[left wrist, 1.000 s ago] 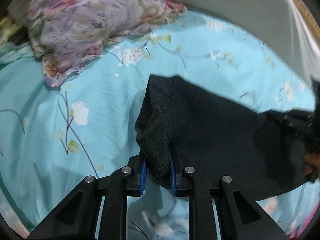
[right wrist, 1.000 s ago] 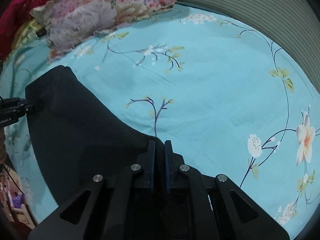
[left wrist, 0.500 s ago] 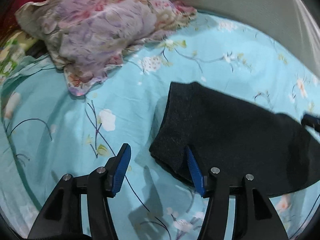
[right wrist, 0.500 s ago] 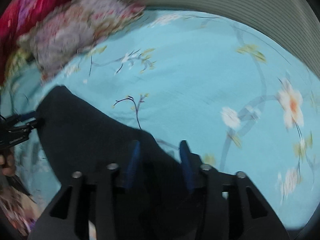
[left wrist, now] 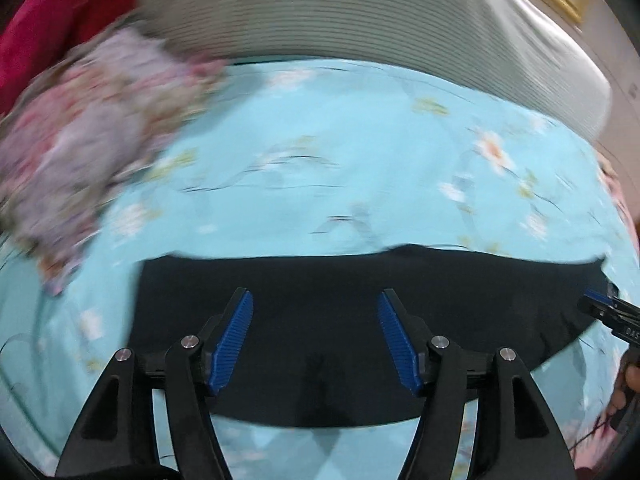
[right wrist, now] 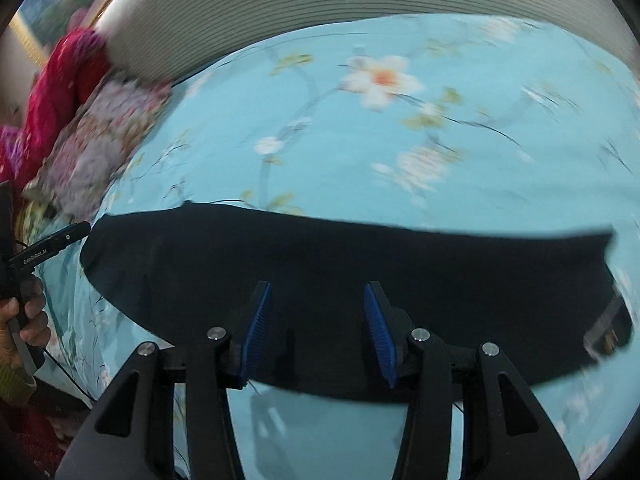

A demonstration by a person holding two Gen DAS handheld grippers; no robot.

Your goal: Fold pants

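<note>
The dark pants (left wrist: 480,292) lie flat as a folded band on the turquoise floral sheet (left wrist: 360,152). My left gripper (left wrist: 315,294) hovers over their left part; its jaws are opening and the blue pads hold nothing. In the right wrist view the pants (right wrist: 440,264) stretch across the frame, with a tag (right wrist: 612,328) at their right end. My right gripper (right wrist: 317,286) stands open above the pants' near edge, gripping no cloth. Each gripper shows in the other's view: the right gripper's tip (left wrist: 612,312) at the far right, the left gripper's finger (right wrist: 48,244) at the far left, held by a hand (right wrist: 24,312).
A floral pillow (left wrist: 80,140) lies at the back left of the bed, also the pillow (right wrist: 100,136) in the right wrist view. A grey ribbed headboard (left wrist: 360,12) runs along the far side. A red blanket (right wrist: 60,72) is bunched beside the pillow.
Both grippers let go of the pants and opened. The pants now lie flat on the sheet. Both hands swung back and rolled, so the pants appear as a level band.
</note>
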